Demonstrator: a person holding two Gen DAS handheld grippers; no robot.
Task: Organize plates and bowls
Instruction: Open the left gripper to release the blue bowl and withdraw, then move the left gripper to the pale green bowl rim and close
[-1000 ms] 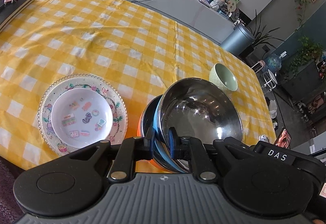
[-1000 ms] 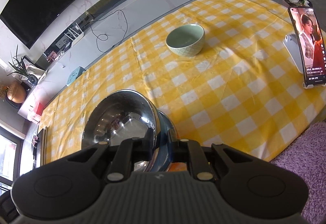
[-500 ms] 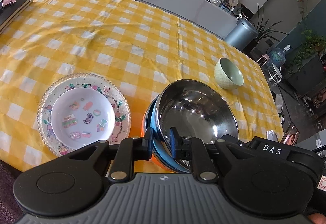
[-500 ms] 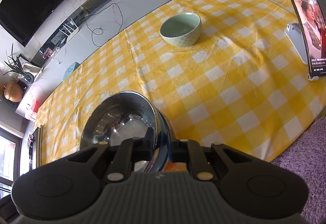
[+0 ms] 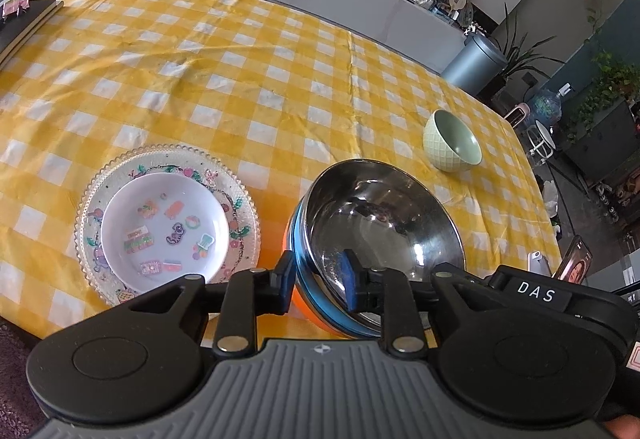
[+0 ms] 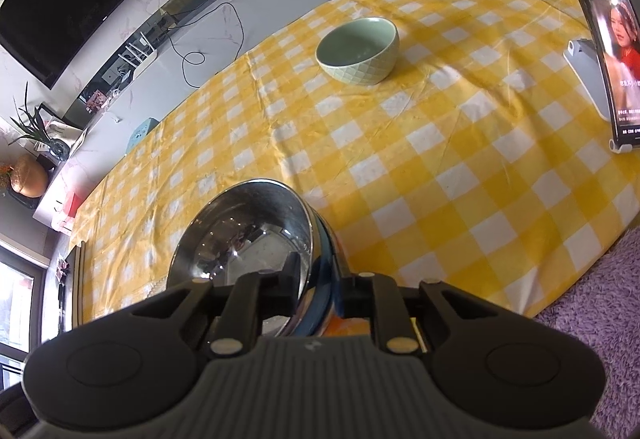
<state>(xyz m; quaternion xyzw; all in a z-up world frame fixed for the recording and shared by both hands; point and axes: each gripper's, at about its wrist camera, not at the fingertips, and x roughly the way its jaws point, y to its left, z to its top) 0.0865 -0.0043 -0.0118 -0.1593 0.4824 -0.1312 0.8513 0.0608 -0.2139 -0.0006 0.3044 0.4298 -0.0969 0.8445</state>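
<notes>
A steel bowl (image 5: 380, 223) sits nested in a blue bowl (image 5: 316, 291) and an orange bowl (image 5: 304, 309) on the yellow checked table. My left gripper (image 5: 318, 281) straddles the stack's near rim with its jaws spread apart, not clamping. My right gripper (image 6: 320, 293) is shut on the stack's rim; the steel bowl (image 6: 244, 239) fills the view's lower middle. A white sticker bowl (image 5: 164, 229) rests on a glass plate (image 5: 244, 199) to the left. A green bowl (image 5: 452, 141) stands far right, also in the right wrist view (image 6: 358, 51).
A phone on a stand (image 6: 612, 59) sits at the table's right edge. A dark notebook (image 5: 24, 19) lies at the far left corner. A purple rug (image 6: 600, 319) lies below the table's front edge.
My left gripper's jaws have spread apart from the rim of the bowl stack. The stack sits lower and level on the table. The right gripper still holds the rim.
</notes>
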